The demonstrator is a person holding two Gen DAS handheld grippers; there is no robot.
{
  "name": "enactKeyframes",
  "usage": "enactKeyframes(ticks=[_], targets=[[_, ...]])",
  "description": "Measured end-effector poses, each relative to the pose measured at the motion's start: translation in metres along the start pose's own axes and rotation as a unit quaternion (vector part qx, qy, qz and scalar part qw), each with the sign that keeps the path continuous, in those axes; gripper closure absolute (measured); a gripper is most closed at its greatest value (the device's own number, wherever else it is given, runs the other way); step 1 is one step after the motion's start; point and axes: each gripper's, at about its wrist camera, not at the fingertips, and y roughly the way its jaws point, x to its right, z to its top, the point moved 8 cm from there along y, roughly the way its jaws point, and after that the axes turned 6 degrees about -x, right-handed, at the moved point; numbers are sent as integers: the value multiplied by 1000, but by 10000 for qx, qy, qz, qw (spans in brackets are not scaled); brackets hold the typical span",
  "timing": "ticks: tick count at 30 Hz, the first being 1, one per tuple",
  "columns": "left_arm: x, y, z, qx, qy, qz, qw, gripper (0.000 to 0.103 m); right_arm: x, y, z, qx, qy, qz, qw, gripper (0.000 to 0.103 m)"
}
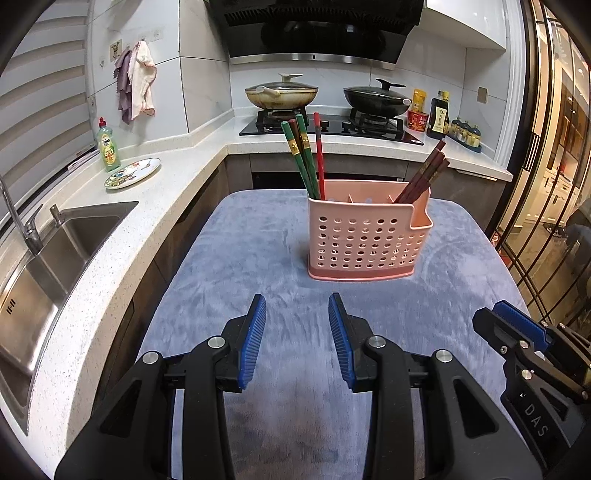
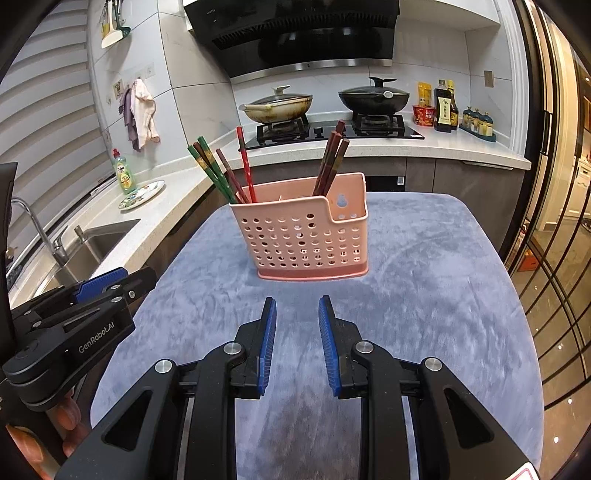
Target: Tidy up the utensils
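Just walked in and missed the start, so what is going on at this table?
A person holds two black grippers with blue pads, the left gripper and the right gripper, over a grey-blue cloth. Both are open and empty. Ahead stands a pink perforated plastic holder: green and red chopsticks lean at its left end, dark brown chopsticks at its right. No utensils lie loose on the cloth, so the sorting looks done.

It was a home kitchen: a gas hob (image 1: pixel 328 125) with two lidded pans under an extractor hood (image 1: pixel 317 29), and a steel sink (image 1: pixel 55 258) with dish soap (image 1: pixel 108 146).
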Motion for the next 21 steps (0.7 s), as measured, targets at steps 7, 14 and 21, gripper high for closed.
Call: enactKeyframes(ticks=[7,14,21], targets=[[0,3,-4,-57,15,14,10000,69,-1,3,-4,-52,-19,-18,10000,79],[1,5,-5,-87,26,27,10000,69,-1,8,-7,-103,4,-28,9999,79],[2,8,-6,-89,54,74,9999,62,-1,10,-9,-113,-34,-134,9998,69]])
